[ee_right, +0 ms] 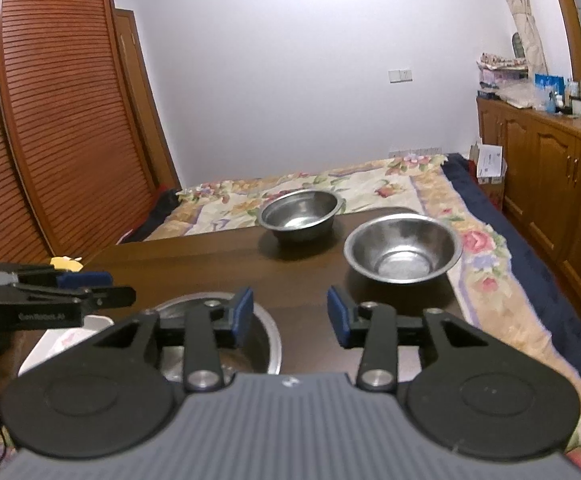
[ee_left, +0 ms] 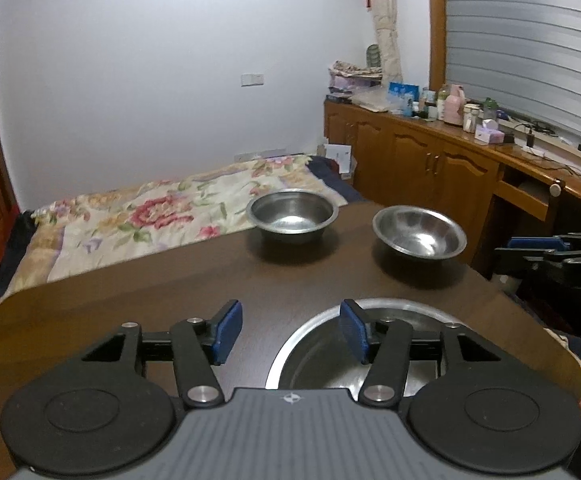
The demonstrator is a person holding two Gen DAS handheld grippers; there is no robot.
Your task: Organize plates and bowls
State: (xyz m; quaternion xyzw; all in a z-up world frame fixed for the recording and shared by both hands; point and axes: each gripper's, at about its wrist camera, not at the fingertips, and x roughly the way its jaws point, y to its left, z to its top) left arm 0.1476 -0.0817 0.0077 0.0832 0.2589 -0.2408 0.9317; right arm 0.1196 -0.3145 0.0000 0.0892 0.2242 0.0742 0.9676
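My left hand-held gripper [ee_left: 290, 330] and right hand-held gripper [ee_right: 290, 316] both stand with jaws apart and nothing between their pads, hanging over the dark worktop [ee_left: 138, 304]. I count three steel bowls on it, all empty: a straight-walled bowl [ee_left: 292, 216] and a flared bowl [ee_left: 419, 238] at the far end, and a near bowl [ee_left: 314, 344] just under both grippers.

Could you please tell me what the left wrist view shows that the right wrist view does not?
Only the left wrist view: the window blind and the cluttered counter below it. Only the right wrist view: the louvred wardrobe and a white tray beside the near bowl. Both: the two far bowls on the table, the bed, and both open grippers.
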